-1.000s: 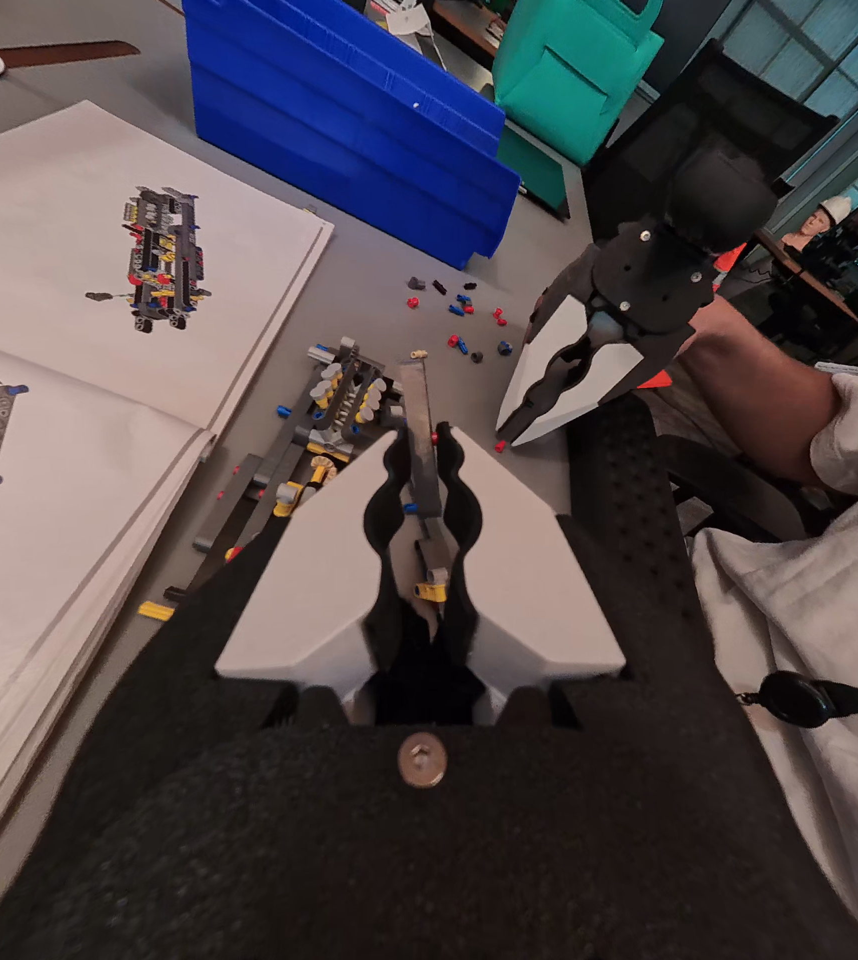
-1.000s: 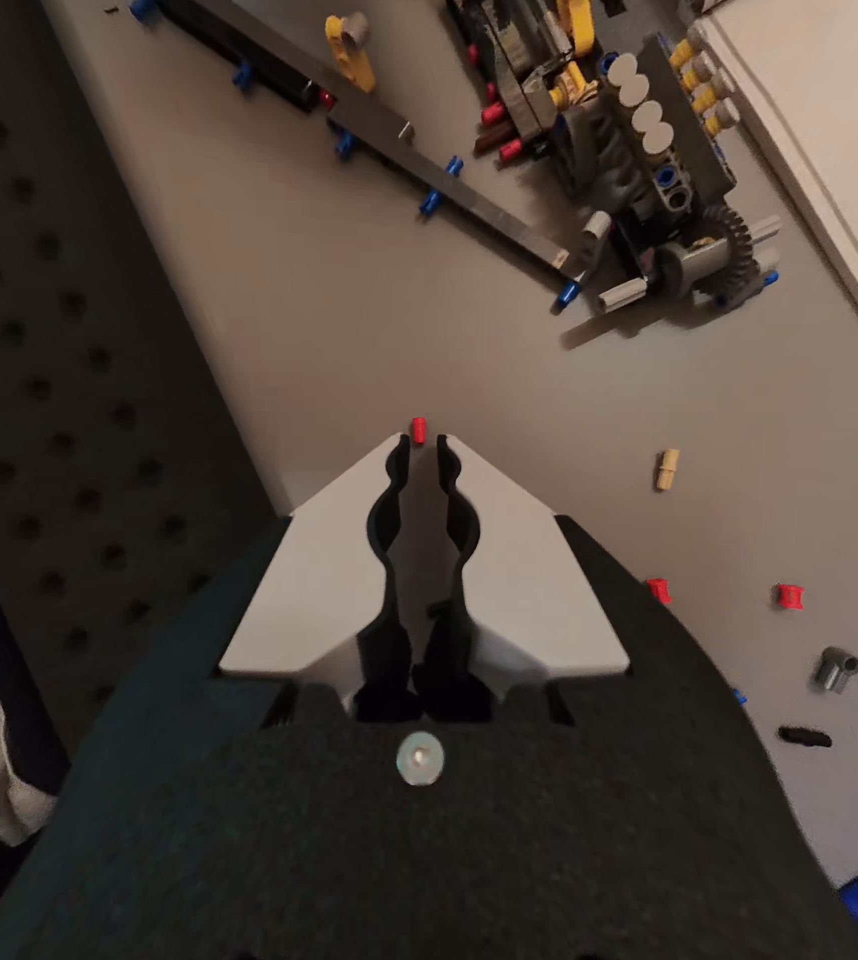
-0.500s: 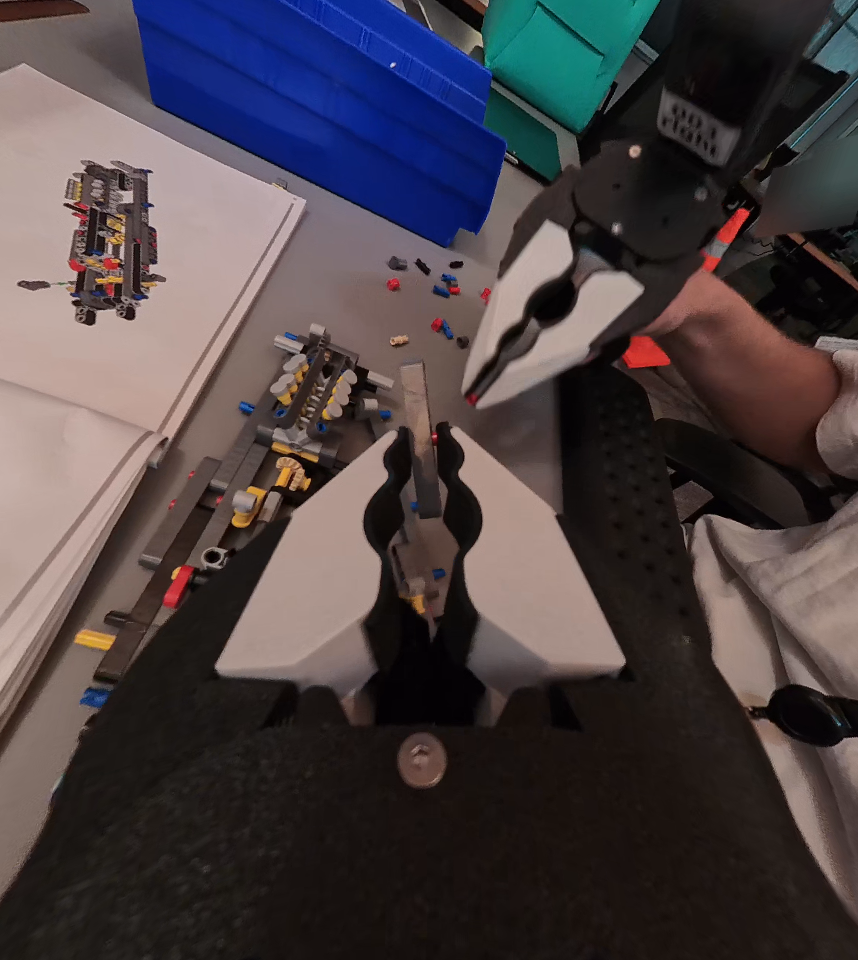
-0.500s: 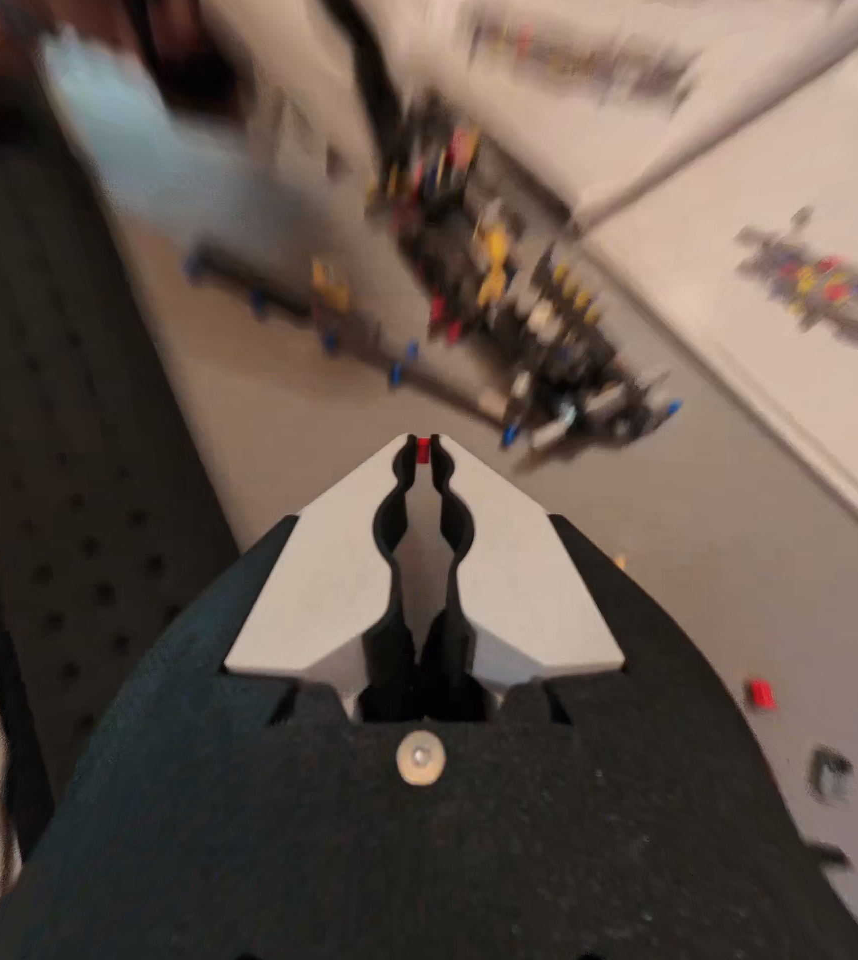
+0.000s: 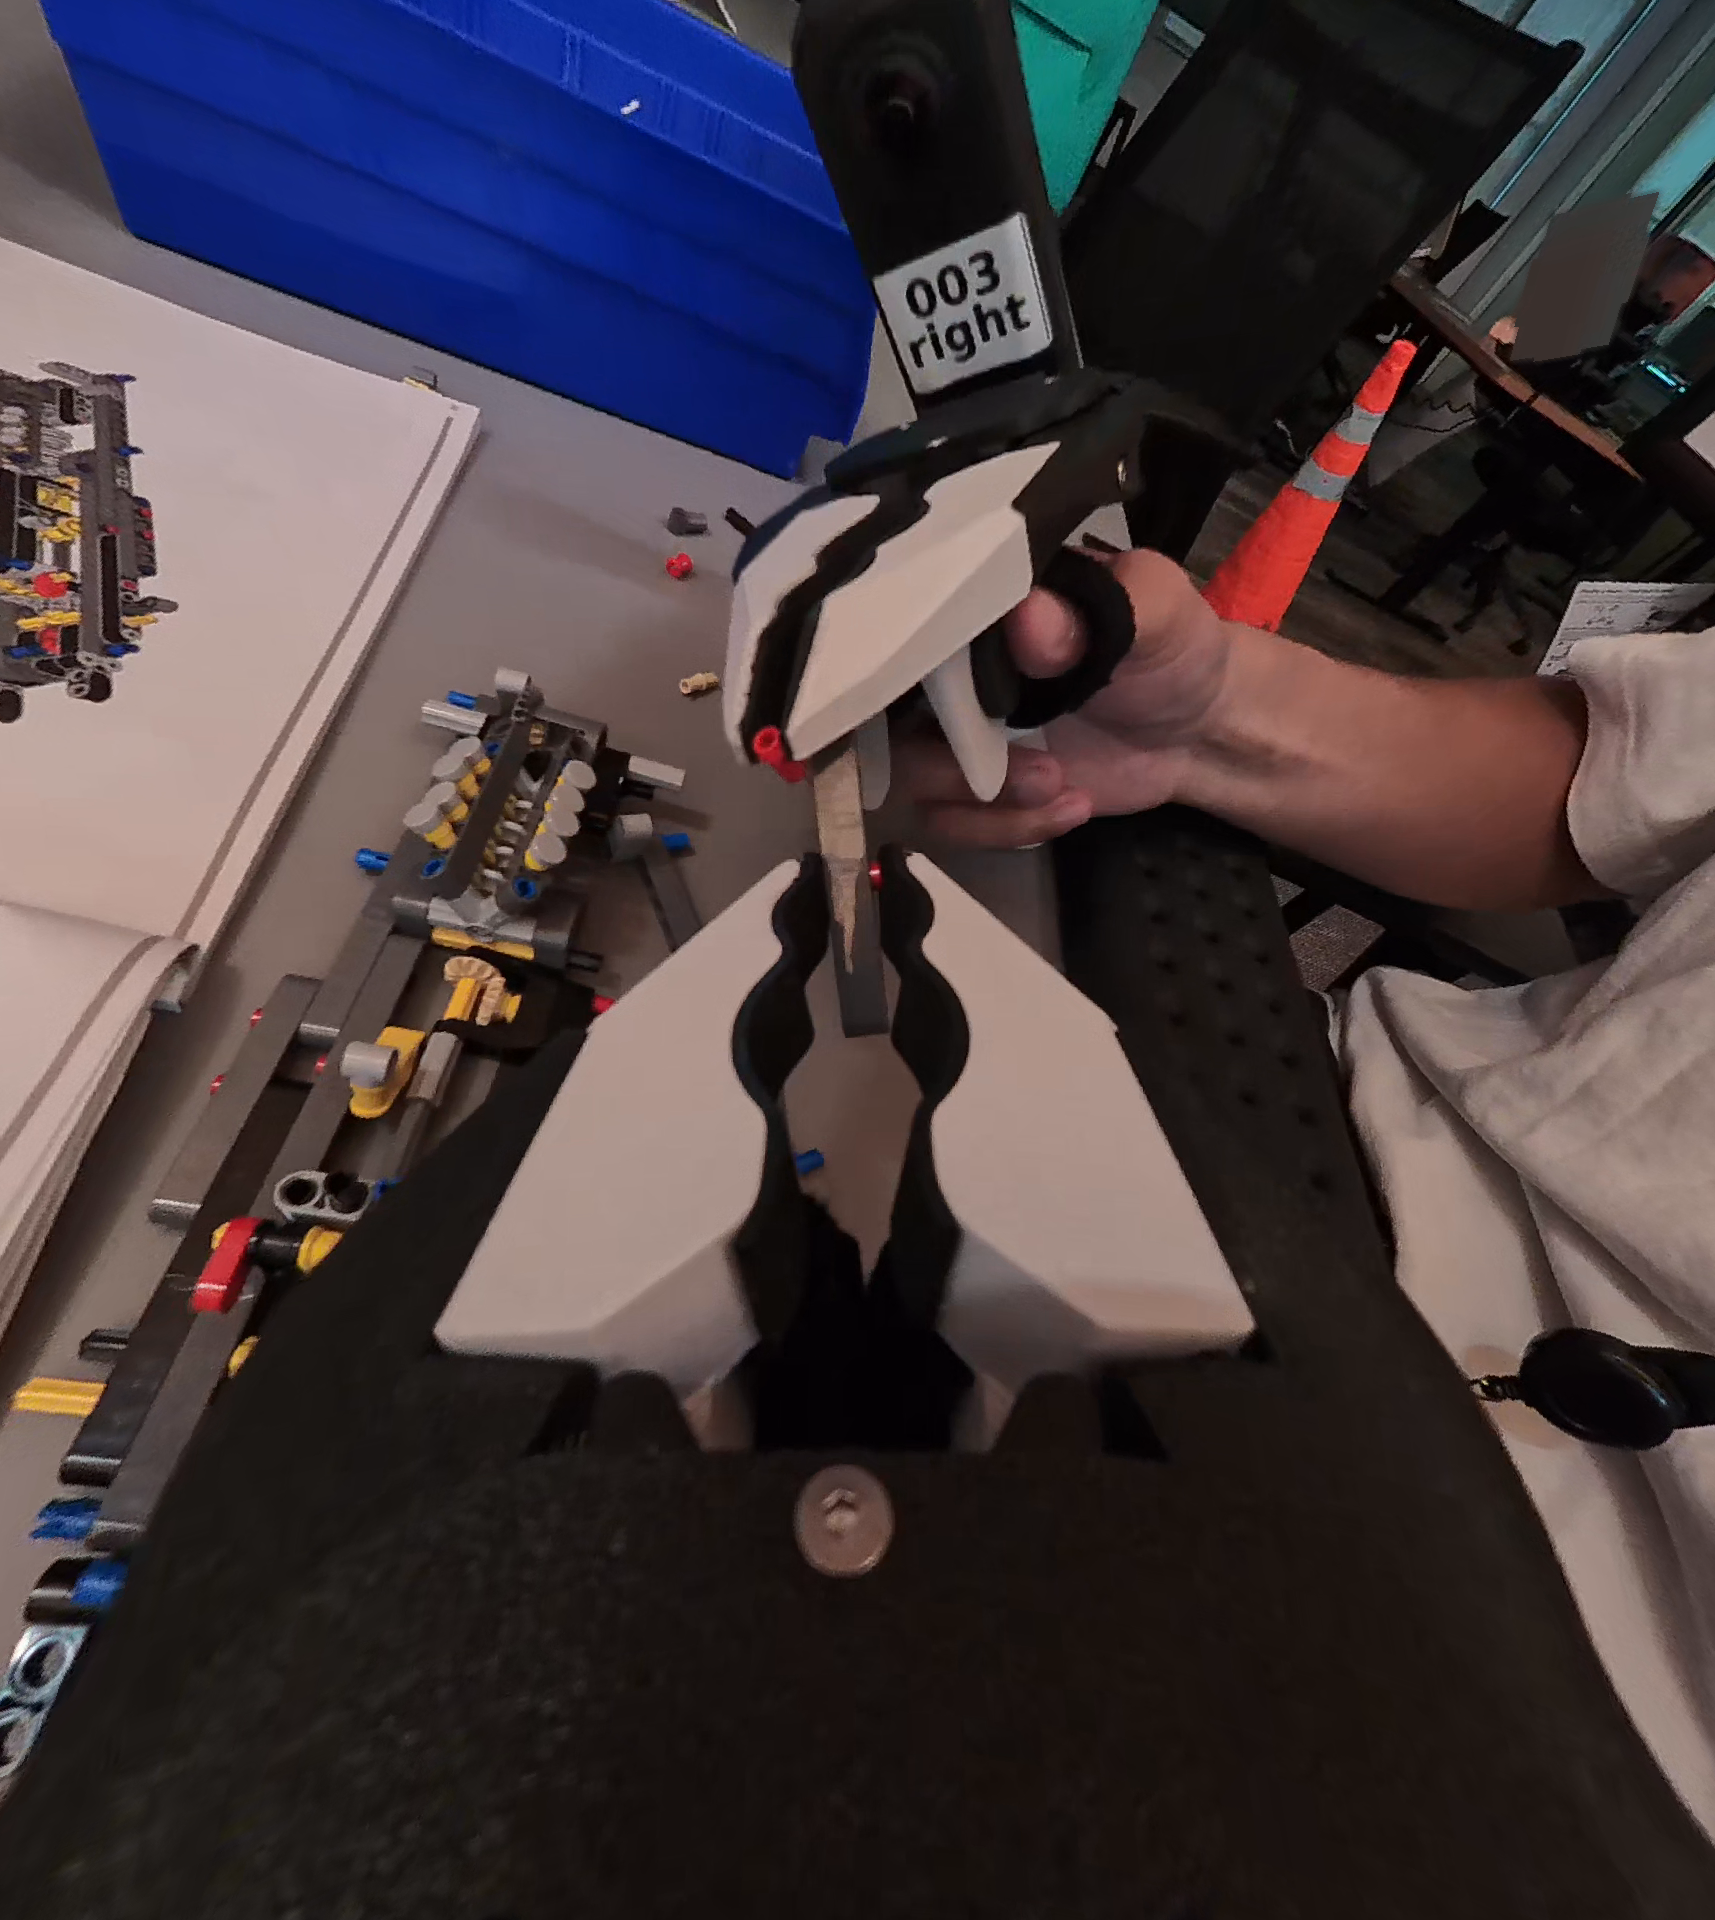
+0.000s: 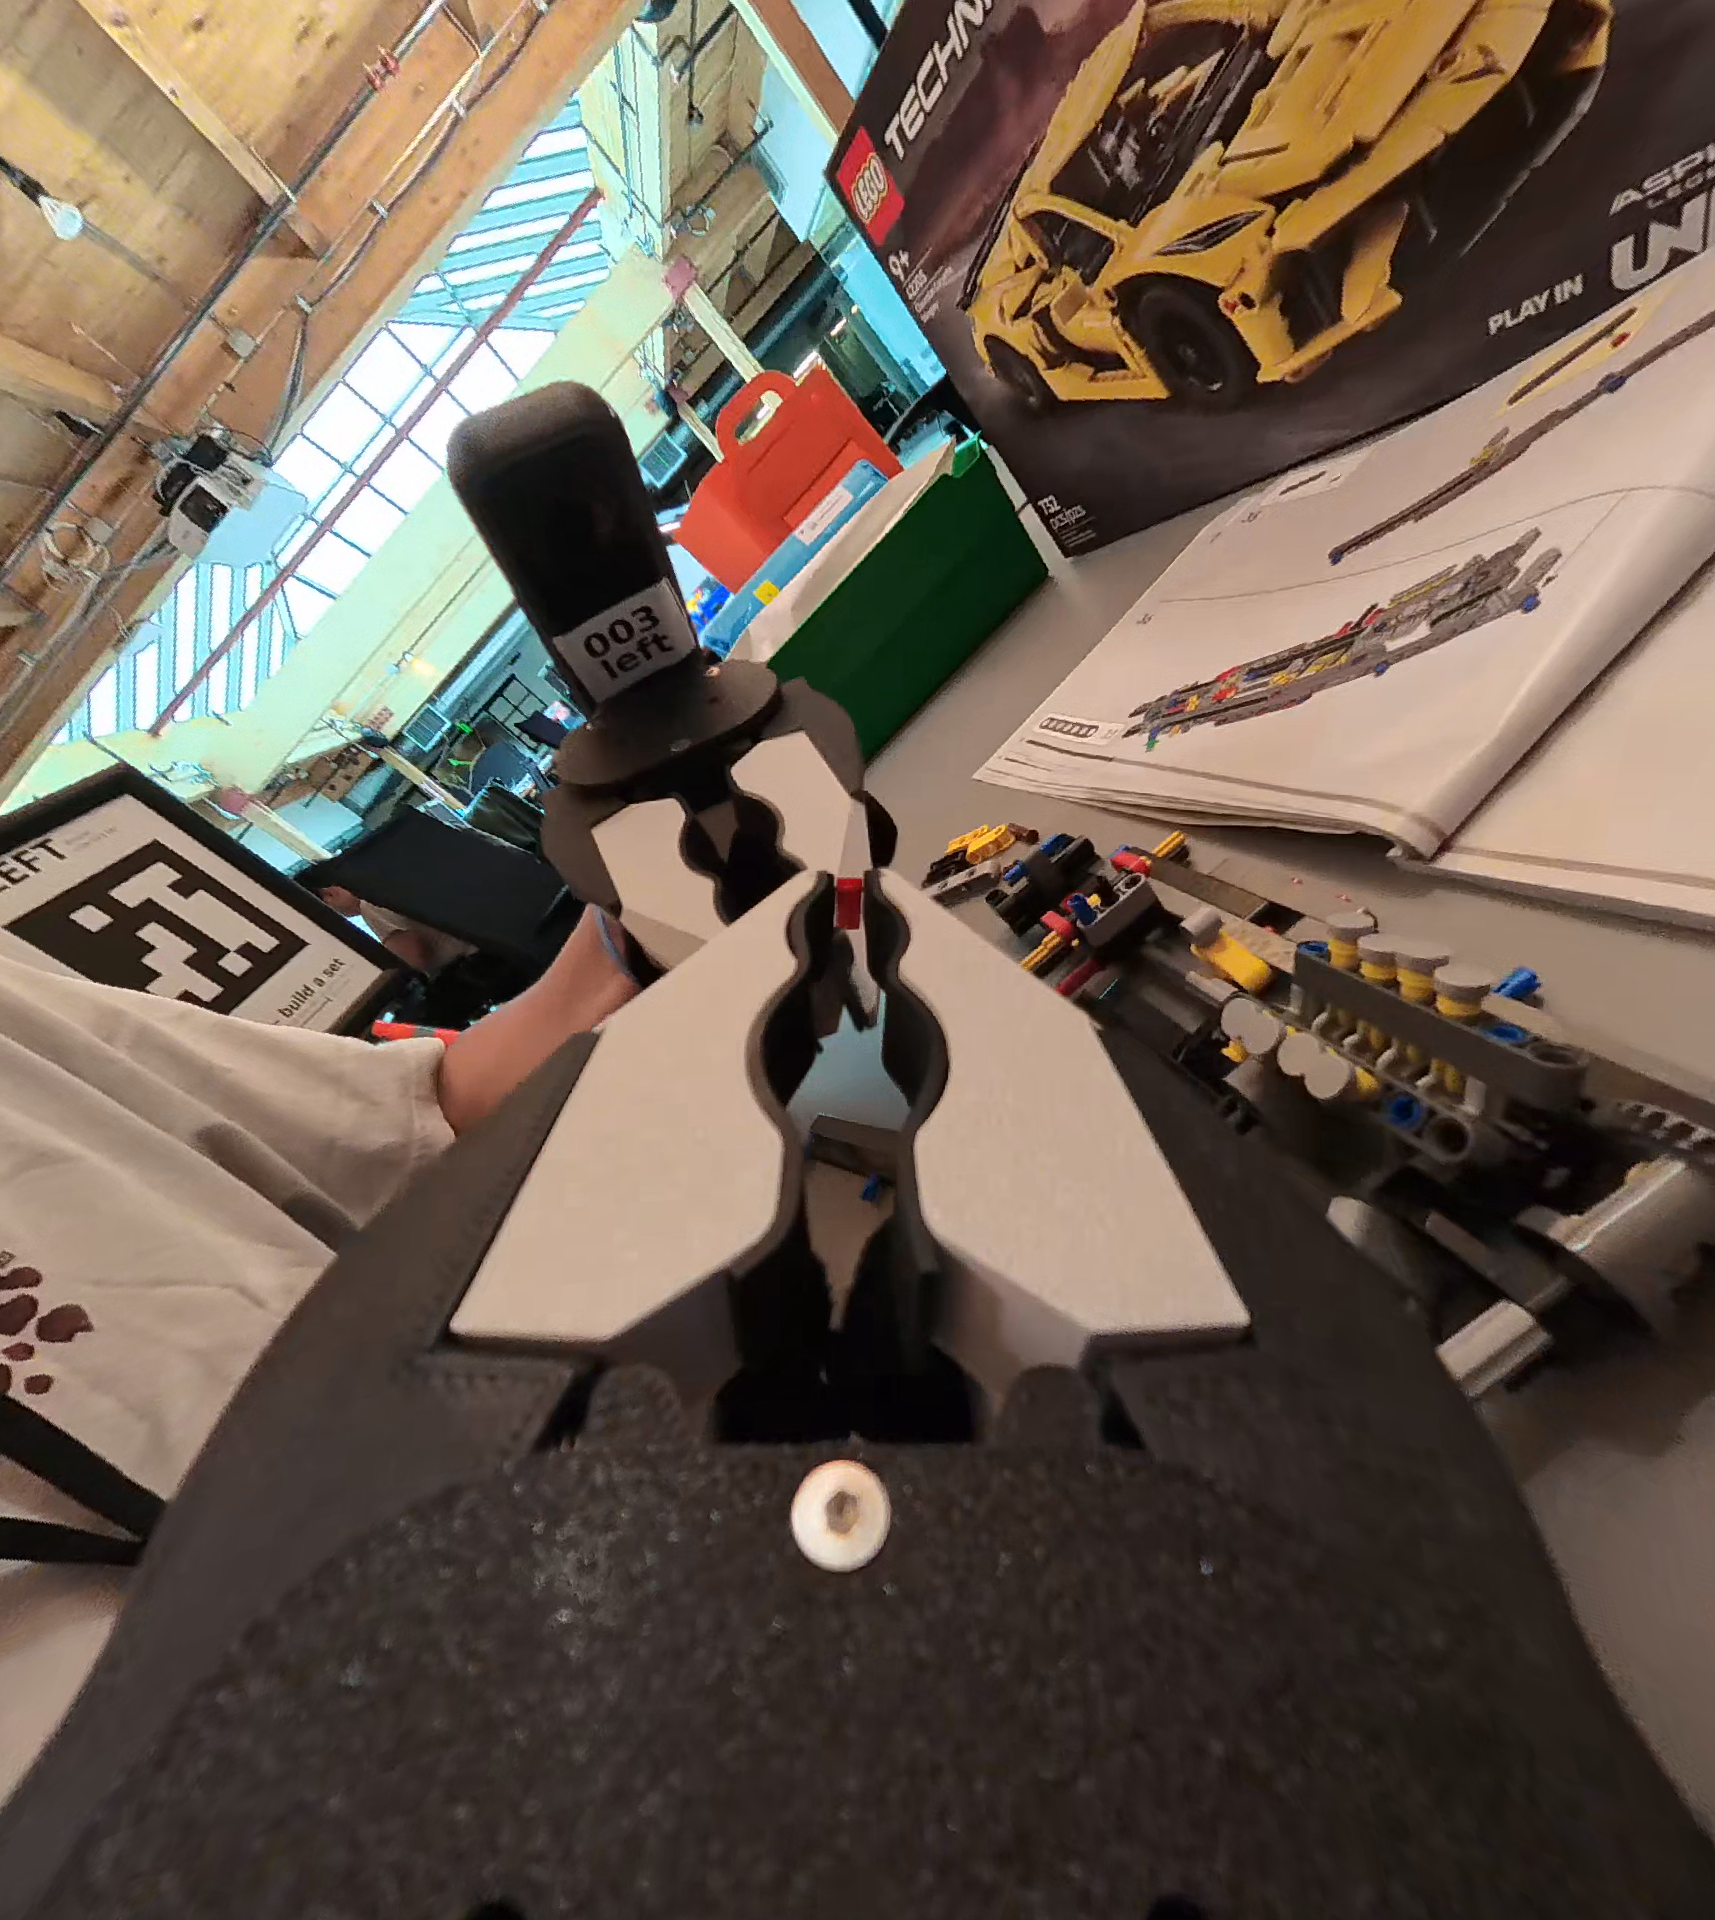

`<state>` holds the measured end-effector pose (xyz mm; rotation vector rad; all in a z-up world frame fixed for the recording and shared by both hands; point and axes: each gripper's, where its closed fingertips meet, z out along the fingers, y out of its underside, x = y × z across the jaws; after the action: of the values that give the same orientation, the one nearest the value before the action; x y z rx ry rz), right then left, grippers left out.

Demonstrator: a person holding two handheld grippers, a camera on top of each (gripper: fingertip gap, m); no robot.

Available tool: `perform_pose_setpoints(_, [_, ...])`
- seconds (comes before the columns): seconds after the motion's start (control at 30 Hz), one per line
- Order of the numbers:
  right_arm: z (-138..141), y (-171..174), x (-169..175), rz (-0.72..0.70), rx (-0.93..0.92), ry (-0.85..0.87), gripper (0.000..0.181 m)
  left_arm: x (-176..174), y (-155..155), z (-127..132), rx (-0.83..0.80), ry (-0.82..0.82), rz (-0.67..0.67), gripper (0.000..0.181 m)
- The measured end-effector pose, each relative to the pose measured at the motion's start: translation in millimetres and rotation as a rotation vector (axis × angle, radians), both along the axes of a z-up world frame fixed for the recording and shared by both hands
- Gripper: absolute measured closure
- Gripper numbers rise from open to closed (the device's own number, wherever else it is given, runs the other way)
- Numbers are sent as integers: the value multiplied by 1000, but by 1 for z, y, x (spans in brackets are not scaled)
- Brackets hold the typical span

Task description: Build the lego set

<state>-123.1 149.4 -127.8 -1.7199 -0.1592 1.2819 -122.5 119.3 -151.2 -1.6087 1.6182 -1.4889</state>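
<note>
We pinch a grey beam [image 5: 848, 914] upright in our left gripper [image 5: 845, 868], steadying it while our right gripper [image 6: 845, 888], closed on a red pin [image 6: 847, 900], meets its far end.

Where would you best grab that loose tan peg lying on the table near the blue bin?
Probably across its middle, coming straight down from above. The tan peg lies flat on the grey table, apart from the other loose pieces, so fingers could close on its two long sides. Both grippers are busy now.
</note>
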Motion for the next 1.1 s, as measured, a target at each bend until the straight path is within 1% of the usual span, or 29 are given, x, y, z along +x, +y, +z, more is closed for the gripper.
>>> perform_pose_setpoints(0.53, [0, -6, 13, -35, 4, -42, 178, -2, 8, 0, 18, 9, 28, 173])
perform_pose_setpoints(0.63, [0, -6, 25, -84, 37, -127, 178, -2, 9, -1, 13, 13, 31, 173])
perform_pose_setpoints(0.73, [-13, -10, 46, -143, 89, -356, 178, -2, 10, -3, 11, 25, 37, 172])
perform_pose_setpoints(0.77, [-5, -14, 46, -135, 155, -351, 178, -2, 9, -4, 6, 29, 33, 173])
perform_pose_setpoints(0.8, [7, -18, 41, -129, 201, -280, 178, -1, 5, -5, 1, 32, 19, 173])
perform_pose_setpoints(0.83, [13, -21, 33, -109, 208, -230, 178, 0, 1, -6, 5, 33, 3, 173])
perform_pose_setpoints(0.9, [6, -19, 21, -103, 168, -256, 178, 2, -9, -8, 28, 30, -31, 172])
perform_pose_setpoints(0.97, [5, -20, 8, -77, 182, -239, 178, 4, -15, -8, 42, 19, -44, 172])
perform_pose_setpoints(1.03, [5, -21, 0, -58, 194, -224, 178, 4, -15, -9, 24, 31, -43, 172])
perform_pose_setpoints(1.1, [-3, -21, -4, -51, 207, -288, 178, 4, -11, -9, 1, 33, -30, 173])
